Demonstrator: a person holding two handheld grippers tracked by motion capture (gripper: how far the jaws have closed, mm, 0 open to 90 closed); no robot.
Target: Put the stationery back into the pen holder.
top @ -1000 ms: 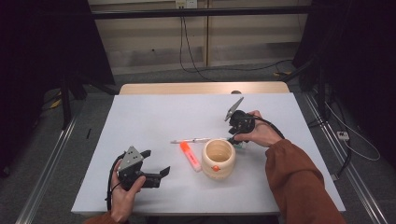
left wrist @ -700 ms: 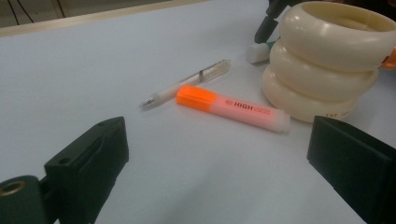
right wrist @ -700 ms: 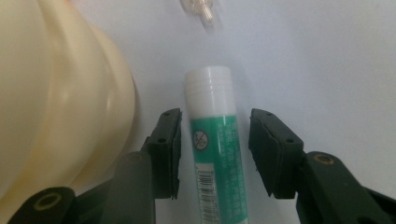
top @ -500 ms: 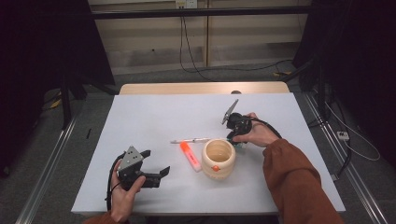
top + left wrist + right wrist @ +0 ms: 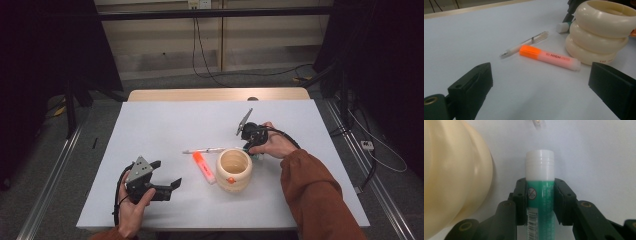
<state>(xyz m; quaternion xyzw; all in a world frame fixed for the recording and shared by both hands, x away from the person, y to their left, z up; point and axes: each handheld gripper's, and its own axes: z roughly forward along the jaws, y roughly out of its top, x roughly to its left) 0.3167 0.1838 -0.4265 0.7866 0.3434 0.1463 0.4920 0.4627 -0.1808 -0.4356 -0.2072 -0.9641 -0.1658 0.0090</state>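
My right gripper [image 5: 540, 192] is shut on a green glue stick [image 5: 539, 185] with a white cap, which lies on the white table [image 5: 165, 125]. Its jaws have just been closing, and the pads now press on both sides of the stick. Just to the left of the stick stands a cream ringed pot [image 5: 233, 169]. In the high view the right gripper [image 5: 254, 149] points down at the pot's far right side. My left gripper [image 5: 167, 174] rests open at the front left with nothing between its jaws. An orange highlighter [image 5: 549, 57] and a clear pen [image 5: 525, 44] lie ahead of it.
The pen [image 5: 204, 150] lies crosswise just behind the highlighter [image 5: 204, 167], left of the pot [image 5: 599, 32]. A cable trails from the right gripper across the table's right part. The table's wooden far edge [image 5: 215, 94] lies beyond open white surface.
The right hand has shifted slightly down toward the table beside the pot. The left hand and gripper have stayed where they were.
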